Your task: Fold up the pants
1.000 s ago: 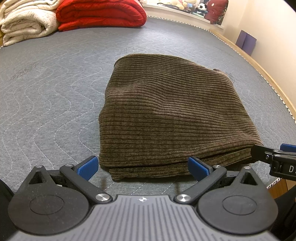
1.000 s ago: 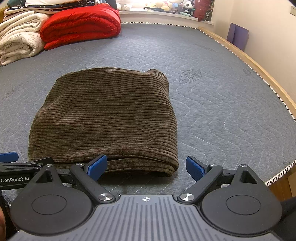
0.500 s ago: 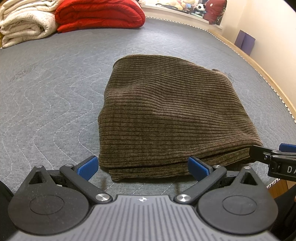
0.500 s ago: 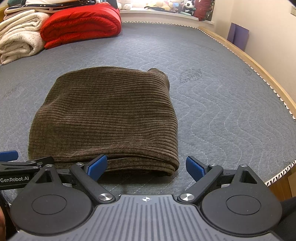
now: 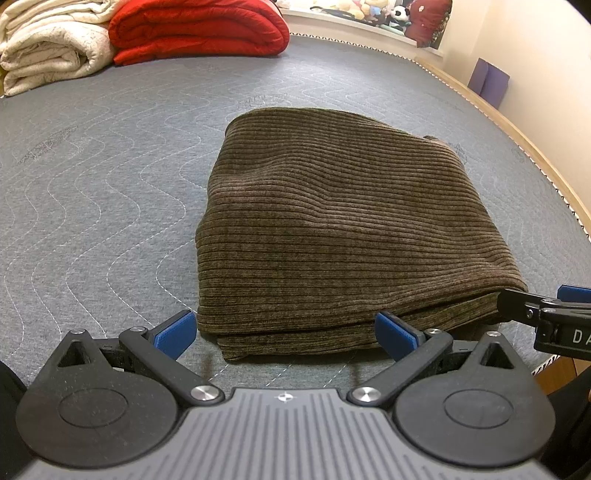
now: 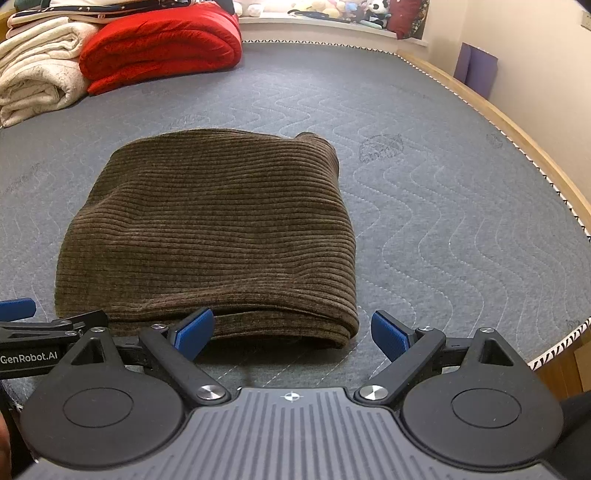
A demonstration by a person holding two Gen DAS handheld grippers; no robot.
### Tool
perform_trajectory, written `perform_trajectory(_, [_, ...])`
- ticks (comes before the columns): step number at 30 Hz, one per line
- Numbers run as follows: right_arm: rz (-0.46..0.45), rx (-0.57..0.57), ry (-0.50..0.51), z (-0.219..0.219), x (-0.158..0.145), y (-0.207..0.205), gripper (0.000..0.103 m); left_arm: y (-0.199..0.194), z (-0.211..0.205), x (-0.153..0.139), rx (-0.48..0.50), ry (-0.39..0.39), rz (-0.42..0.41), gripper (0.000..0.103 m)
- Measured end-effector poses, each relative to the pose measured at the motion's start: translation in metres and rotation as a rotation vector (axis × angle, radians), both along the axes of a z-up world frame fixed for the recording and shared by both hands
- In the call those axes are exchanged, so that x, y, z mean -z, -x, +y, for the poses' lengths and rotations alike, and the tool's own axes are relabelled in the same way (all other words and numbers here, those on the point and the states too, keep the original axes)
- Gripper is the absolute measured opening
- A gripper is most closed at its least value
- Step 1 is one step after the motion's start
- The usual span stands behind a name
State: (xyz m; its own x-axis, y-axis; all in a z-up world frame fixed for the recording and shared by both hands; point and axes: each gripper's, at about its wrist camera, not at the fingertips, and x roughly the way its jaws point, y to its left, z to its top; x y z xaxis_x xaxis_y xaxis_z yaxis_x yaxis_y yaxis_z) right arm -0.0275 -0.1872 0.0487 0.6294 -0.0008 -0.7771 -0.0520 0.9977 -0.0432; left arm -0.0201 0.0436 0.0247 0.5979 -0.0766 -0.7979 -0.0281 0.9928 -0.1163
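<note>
The pants' [image 5: 347, 229] under layers are hidden beneath the top fold. The cream blanket [image 6: 33, 74] is cut off at the left edge. The toys [image 5: 369, 7] on the far ledge are too small to tell apart.

Grey quilted mattress [image 5: 110, 192]: folded brown pants [image 5: 343, 229] near front; red quilt [image 5: 195, 29], cream blankets [image 5: 51, 51] far-left.

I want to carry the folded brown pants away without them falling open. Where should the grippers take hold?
Probably the thick layered near edge of the pants, approached low from the front. Both the left gripper and right gripper already face it open, and pinching all the stacked layers should keep the fold shut.
</note>
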Motion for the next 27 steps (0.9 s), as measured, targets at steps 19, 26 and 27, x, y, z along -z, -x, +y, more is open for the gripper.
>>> perform_trajectory(19, [0.0, -0.004, 0.001, -0.0005, 0.0017, 0.0011, 0.093, 0.0006, 0.0022, 0.0003, 0.009, 0.004, -0.005, 0.103])
perform_trajectory(26, [0.0, -0.005, 0.001, -0.0008, 0.0015, 0.001, 0.093, 0.0019, 0.0031, 0.0005, 0.016, 0.007, -0.011, 0.103])
perform_trajectory(27, [0.001, -0.005, 0.001, -0.0008, 0.0015, 0.0009, 0.093, 0.0017, 0.0035, 0.0005, 0.015, 0.008, -0.01, 0.103])
